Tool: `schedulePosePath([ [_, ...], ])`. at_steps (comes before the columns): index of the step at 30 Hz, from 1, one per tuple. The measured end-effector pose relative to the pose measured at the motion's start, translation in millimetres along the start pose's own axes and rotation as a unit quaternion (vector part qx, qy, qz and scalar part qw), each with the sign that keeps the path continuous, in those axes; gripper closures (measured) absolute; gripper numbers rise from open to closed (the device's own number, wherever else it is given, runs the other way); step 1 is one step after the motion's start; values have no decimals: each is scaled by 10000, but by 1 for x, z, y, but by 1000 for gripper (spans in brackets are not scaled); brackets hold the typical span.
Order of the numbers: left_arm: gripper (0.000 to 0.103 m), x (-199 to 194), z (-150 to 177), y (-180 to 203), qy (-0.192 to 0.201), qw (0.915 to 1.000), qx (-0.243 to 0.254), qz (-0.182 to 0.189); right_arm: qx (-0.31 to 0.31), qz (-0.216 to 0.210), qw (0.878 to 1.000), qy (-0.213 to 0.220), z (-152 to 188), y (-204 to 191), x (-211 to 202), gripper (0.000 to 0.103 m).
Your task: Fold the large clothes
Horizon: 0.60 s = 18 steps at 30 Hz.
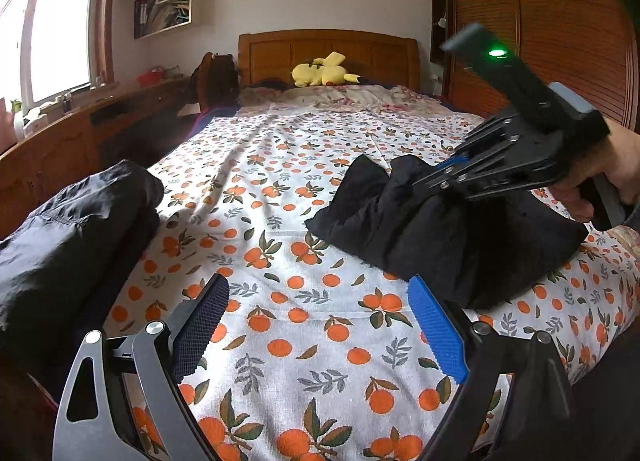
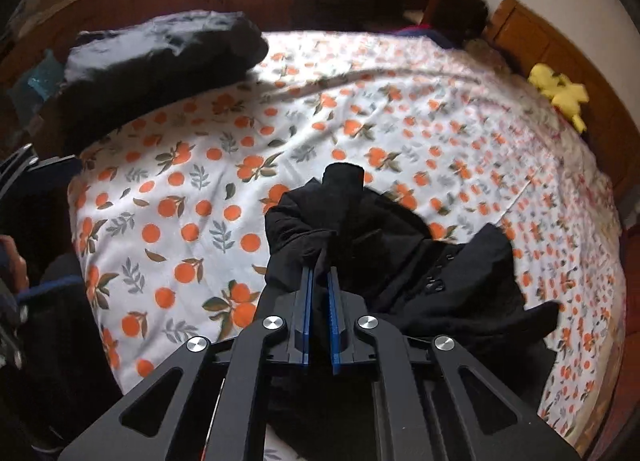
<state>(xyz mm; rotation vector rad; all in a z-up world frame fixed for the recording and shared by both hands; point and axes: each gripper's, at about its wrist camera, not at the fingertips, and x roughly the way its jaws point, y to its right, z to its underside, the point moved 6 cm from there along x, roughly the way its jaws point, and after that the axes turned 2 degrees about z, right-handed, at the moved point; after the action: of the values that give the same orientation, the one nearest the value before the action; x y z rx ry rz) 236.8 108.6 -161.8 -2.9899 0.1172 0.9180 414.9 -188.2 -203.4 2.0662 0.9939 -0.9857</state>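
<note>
Steeply tilted right gripper (image 2: 320, 273) pinches black garment (image 2: 384, 245); left gripper (image 1: 316, 325) spread

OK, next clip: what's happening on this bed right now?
A person holding a claw in each hand is folding dark clothes on a bed with an orange-print sheet. The right claw is shut on a bunched black garment lying near the bed's edge. The left claw is open over bare sheet, holding nothing. A second dark garment lies in a bundle at the other side of the bed. A yellow plush toy sits by the headboard.
</note>
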Motion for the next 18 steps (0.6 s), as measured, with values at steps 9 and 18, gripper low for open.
schedulePosePath([
  [9,11,14,-6,28,-22,9996,132,229,1182,903,9809,1252,70,97,-96,99],
  [18,11,31,-21,82,-18,9974,452,561,2154,1800,9529,1145,195,174,-130,100],
])
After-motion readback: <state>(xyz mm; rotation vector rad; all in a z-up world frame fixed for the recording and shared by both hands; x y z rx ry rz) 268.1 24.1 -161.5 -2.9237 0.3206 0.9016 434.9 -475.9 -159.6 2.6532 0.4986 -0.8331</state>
